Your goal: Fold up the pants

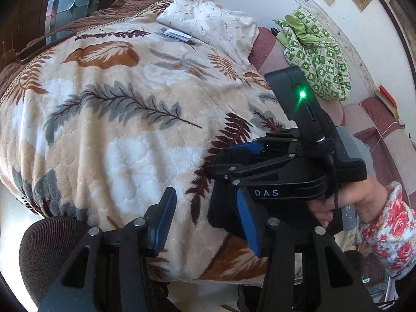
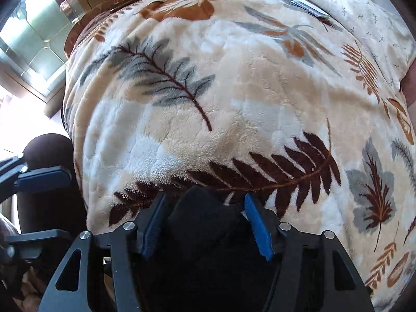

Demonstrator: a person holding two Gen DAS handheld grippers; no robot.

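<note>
The pants are black fabric bunched between the fingers of my right gripper at the near edge of the bed; the jaws stand apart around the cloth and do not pinch it. In the left wrist view the black fabric hangs under the right gripper, which a hand in a floral sleeve holds. My left gripper is open and empty just left of it, over the leaf-patterned fleece blanket.
A white pillow and a small white packet lie at the bed's far end. A green patterned bundle sits on a pink sofa. A dark brown round cushion is at the bed's near left corner.
</note>
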